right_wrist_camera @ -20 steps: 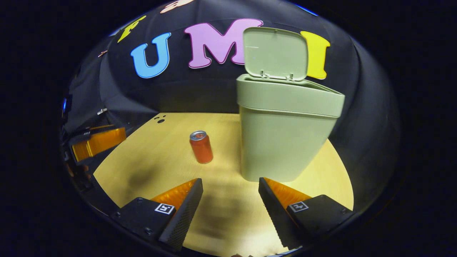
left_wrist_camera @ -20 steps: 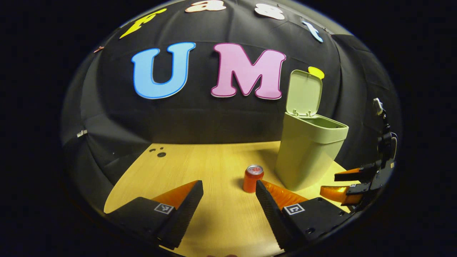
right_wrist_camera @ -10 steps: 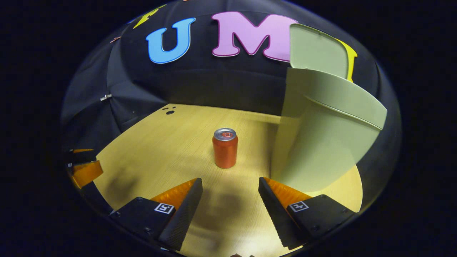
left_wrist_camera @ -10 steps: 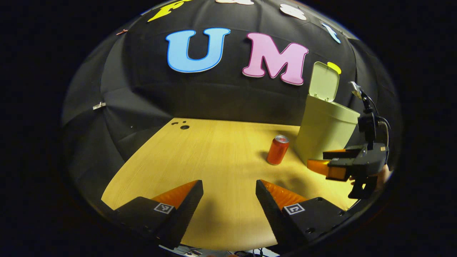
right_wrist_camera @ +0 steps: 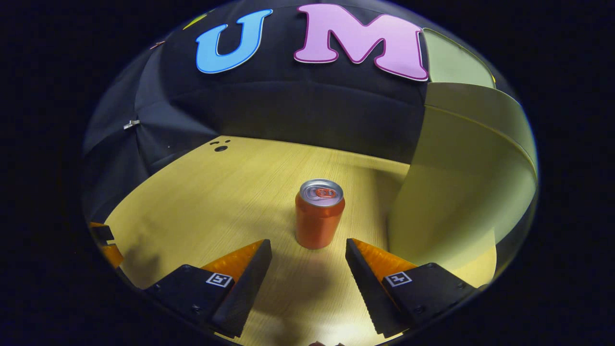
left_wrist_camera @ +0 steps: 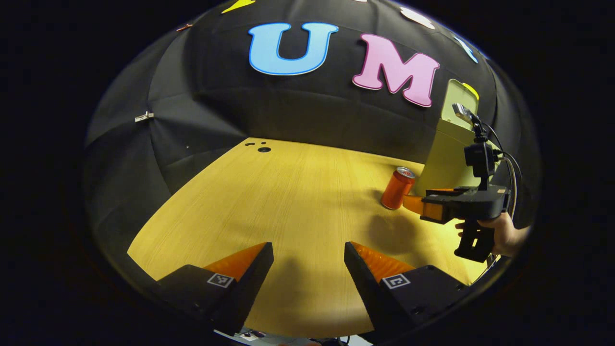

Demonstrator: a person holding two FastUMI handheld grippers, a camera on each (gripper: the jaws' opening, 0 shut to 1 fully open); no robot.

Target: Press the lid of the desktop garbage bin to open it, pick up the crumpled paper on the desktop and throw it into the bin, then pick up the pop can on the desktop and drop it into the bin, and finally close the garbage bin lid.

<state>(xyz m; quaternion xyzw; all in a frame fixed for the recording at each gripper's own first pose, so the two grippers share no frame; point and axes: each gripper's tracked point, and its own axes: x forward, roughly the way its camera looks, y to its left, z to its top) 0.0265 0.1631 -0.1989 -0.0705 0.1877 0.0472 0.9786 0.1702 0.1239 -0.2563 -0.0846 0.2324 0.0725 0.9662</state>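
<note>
Can [right_wrist_camera: 319,214] is judged light, smooth, easily dented — best taken mid-body; right gripper [right_wrist_camera: 308,262] is held wide open, nothing grasped.

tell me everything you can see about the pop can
The pop can is a small orange-red drink can with a silver metal top and pull tab, seemingly unopened and undented. It stands upright on the wooden table, just left of the pale green bin with a gap between them. The open right hand-held gripper is lined up just short of it, fingers either side of its base, not touching. In the left gripper view it appears tilted by the lens.
</note>
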